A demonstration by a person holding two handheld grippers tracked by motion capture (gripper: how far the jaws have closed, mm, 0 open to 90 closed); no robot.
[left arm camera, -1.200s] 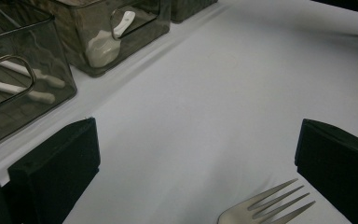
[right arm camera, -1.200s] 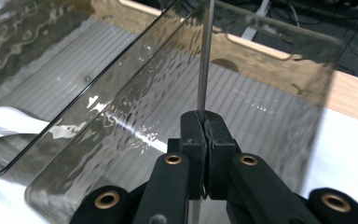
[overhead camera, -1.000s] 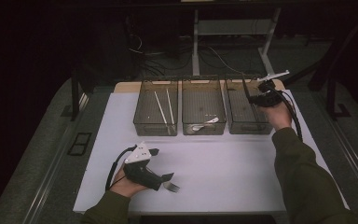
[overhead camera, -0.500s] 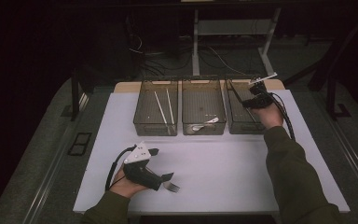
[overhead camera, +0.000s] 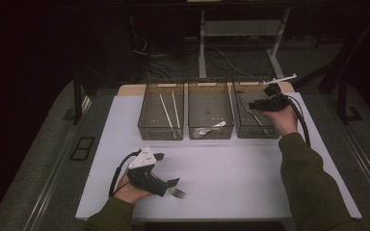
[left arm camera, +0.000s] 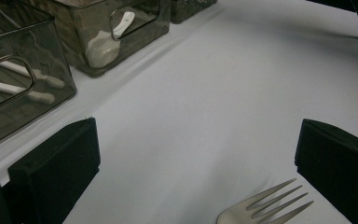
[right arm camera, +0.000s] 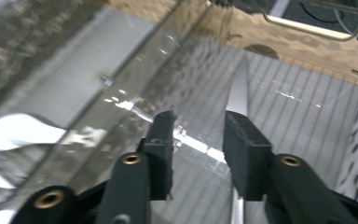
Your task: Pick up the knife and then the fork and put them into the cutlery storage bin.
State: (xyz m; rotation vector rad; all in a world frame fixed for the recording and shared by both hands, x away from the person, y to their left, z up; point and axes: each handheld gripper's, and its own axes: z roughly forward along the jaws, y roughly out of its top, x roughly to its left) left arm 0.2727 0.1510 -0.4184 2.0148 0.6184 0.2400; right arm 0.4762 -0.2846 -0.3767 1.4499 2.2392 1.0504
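White covering lay over the worktop (overhead camera: pixel 231 173), with three clear bins (overhead camera: pixel 210 115) ranged along its 12 o'clock edge. At 7 o'clock the left tool (overhead camera: pixel 166 169) rested, jaws wide apart, one fork (overhead camera: pixel 177 192) lying between them near the front edge. At 2 o'clock the right tool (right arm camera: pixel 198 140) hung inside the third bin, jaws apart, empty, above one knife (right arm camera: pixel 238 95). Open room lay between them.

Silver fork (left arm camera: pixel 265 205), white table (overhead camera: pixel 231 168)
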